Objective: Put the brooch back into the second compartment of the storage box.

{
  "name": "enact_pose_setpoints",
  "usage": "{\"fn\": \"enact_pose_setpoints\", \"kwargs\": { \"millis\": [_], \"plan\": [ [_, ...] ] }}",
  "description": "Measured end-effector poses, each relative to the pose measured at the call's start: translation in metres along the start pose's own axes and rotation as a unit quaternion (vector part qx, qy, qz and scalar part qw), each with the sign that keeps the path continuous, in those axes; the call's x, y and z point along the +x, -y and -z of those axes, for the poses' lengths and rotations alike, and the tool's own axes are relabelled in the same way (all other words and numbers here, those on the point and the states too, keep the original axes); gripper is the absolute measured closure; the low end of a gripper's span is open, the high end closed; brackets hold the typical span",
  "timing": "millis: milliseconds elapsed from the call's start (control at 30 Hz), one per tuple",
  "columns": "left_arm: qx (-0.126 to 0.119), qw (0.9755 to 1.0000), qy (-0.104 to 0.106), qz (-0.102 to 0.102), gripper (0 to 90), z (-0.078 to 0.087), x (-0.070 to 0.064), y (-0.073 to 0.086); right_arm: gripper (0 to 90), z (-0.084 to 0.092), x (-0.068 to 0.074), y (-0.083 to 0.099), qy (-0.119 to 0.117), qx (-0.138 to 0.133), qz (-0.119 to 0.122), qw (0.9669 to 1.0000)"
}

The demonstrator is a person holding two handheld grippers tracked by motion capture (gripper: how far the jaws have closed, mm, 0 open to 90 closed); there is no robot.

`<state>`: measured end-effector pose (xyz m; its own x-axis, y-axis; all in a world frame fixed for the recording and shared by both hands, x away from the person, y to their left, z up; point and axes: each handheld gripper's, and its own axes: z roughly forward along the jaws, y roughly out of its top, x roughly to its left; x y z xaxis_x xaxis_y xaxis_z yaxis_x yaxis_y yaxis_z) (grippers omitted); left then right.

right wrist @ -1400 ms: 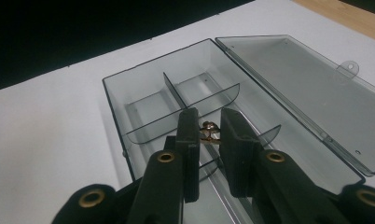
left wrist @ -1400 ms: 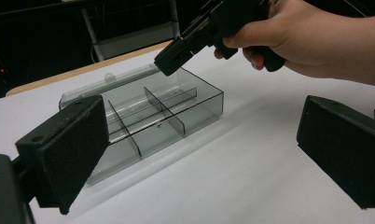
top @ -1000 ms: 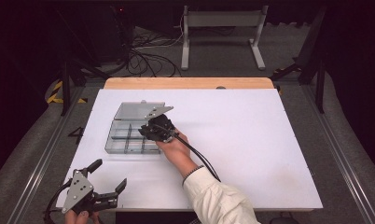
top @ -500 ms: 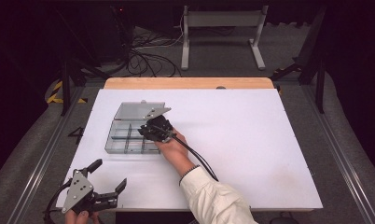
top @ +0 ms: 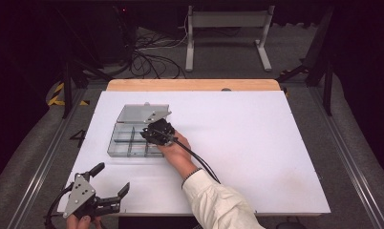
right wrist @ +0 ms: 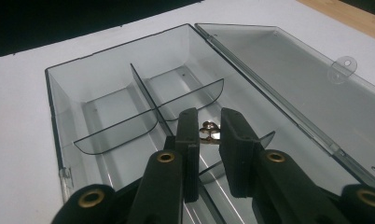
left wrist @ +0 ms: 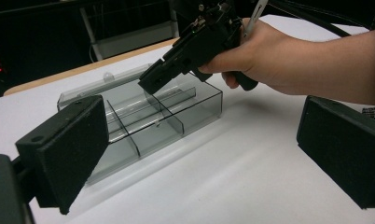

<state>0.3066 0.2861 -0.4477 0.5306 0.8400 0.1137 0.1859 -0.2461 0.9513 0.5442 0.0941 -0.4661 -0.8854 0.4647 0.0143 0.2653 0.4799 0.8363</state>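
Note:
A clear grey plastic box (top: 128, 144) with divided compartments lies on the white table, its lid (top: 137, 113) folded open behind it. My right gripper (top: 144, 135) hovers over the box's right compartments, pointing down into it. In the right gripper view its jaws (right wrist: 209, 122) stand close together on a small brass-coloured metal piece (right wrist: 208, 132) above the dividers of the box (right wrist: 83, 79). My left gripper (top: 112, 177) rests open at the table's front left corner. Its view looks between its own wide jaws (left wrist: 204, 149) at the box (left wrist: 148, 126) and the right gripper (left wrist: 148, 83).
The white table top (top: 257, 143) stretches wide to the right of the box. A wooden strip (top: 195, 85) runs along its far edge. The right gripper's cable (top: 199, 162) trails back beside the person's sleeve (top: 218, 200). A metal stand (top: 228, 28) and cables lie on the floor beyond.
My right gripper has edged slightly to the left over the box. The left gripper has not moved.

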Motion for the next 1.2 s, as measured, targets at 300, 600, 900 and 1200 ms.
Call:
{"fn": "enact_pose_setpoints", "kwargs": {
  "millis": [300,600,900,1200],
  "plan": [
    [-0.001,1.0000,0.000,0.001,3.0,0.000,0.000,0.000,77.9,-0.001,0.002,-0.002,0.005,-0.007,0.009,0.9999],
    [-0.001,1.0000,0.000,0.001,3.0,0.000,0.000,0.000,54.6,0.002,0.002,-0.004,0.011,-0.021,0.004,0.9997],
    [0.000,1.0000,0.000,0.000,3.0,0.000,0.000,0.000,24.7,0.022,-0.001,-0.012,0.026,-0.025,-0.018,0.9992],
    [-0.001,1.0000,-0.001,0.001,3.0,0.000,0.000,0.000,13.0,0.058,-0.003,-0.022,0.015,-0.040,-0.012,0.9990]
  ]
}}
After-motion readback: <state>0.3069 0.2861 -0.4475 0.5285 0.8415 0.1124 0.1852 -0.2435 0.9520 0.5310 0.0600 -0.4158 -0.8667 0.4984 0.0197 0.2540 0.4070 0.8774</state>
